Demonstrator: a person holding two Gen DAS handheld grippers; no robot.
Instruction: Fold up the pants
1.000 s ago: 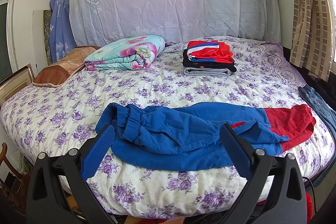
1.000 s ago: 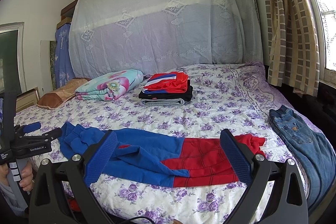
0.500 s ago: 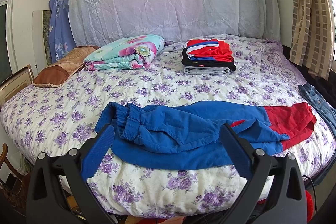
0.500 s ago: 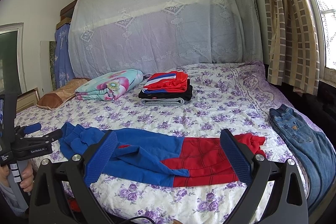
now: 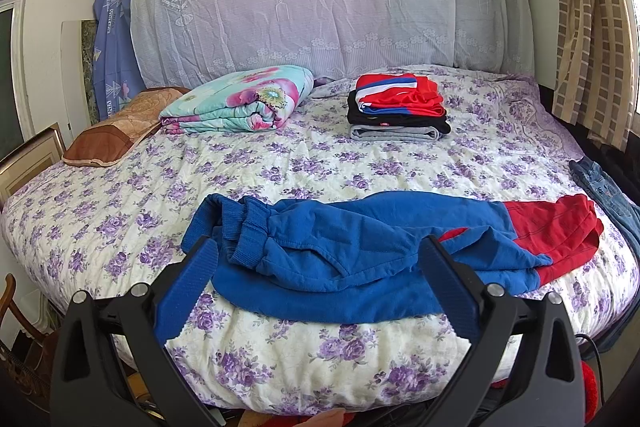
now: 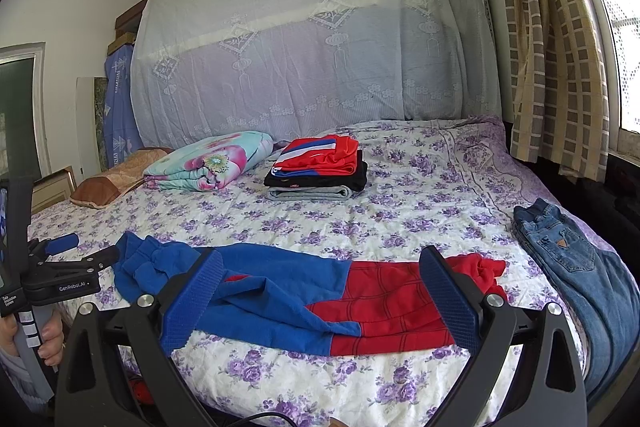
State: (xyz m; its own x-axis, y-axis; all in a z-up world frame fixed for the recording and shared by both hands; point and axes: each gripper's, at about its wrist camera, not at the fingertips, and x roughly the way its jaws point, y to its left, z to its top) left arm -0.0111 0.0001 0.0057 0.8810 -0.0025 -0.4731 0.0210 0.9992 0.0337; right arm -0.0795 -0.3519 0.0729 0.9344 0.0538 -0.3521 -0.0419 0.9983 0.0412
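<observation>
A pair of soft blue and red knit pants (image 5: 360, 259) is seen lying crosswise near the front edge of a bed covered in a white quilt with purple flowers (image 5: 304, 167), the ribbed blue waistband towards the left and the red lower legs towards the right, the cloth rumpled and only loosely doubled over itself. The left gripper (image 5: 320, 275) is held in front of the waistband end with its blue-padded fingers (image 5: 188, 283) spread wide and nothing between them; the right gripper (image 6: 320, 287) is held before the red leg end, its fingers (image 6: 448, 303) likewise spread and empty. Neither is seen to touch the cloth. The step in hand is judged to be the approach before the first grasp, so the folding itself is not yet begun. For the next move, the waistband would probably have to be pinched by the left fingers and the leg hems by the right, and the garment drawn flat before one end is laid over the other. A stack of folded red, black and grey garments (image 5: 398, 111) lies well apart towards the headboard, and blue denim jeans (image 6: 576, 263) hang over the right edge of the bed.
</observation>
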